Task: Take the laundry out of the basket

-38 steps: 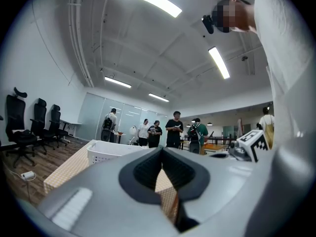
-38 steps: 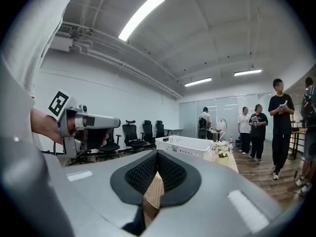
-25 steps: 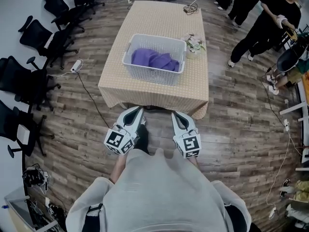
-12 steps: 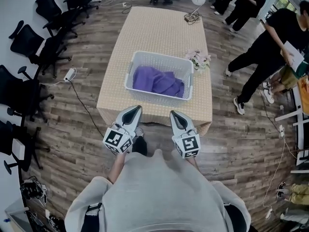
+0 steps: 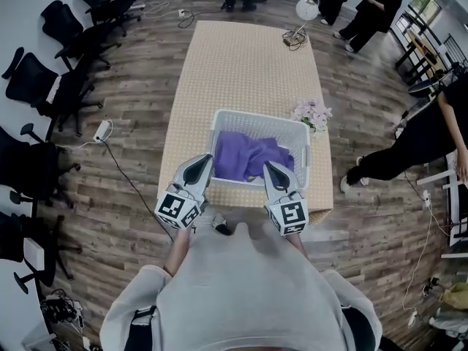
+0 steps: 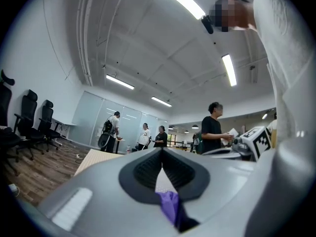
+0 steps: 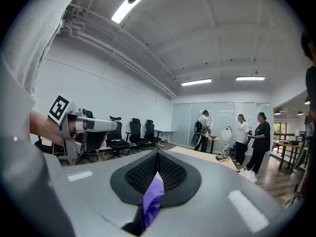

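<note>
A white slatted laundry basket (image 5: 300,134) stands at the near end of a table under a beige cloth (image 5: 241,64). Crumpled purple laundry (image 5: 252,156) lies inside it. My left gripper (image 5: 207,159) hangs over the basket's near left corner, jaws together and empty. My right gripper (image 5: 269,167) hovers over the near rim, also shut and empty. In the left gripper view the left gripper (image 6: 162,149) has its tips touching, with a sliver of purple laundry (image 6: 170,204) seen through the slit below. The right gripper (image 7: 158,154) shows the same, with purple laundry (image 7: 153,199) behind its slit.
A small bunch of pale flowers (image 5: 313,113) sits by the basket's right side, and a desk lamp (image 5: 307,9) at the table's far end. Black office chairs (image 5: 44,86) line the left. A person in black (image 5: 431,134) stands right of the table; a power strip (image 5: 101,130) lies on the floor.
The table and basket have come much closer, so both grippers now sit over the basket's near edge instead of over the floor. The person at the right has shifted.
</note>
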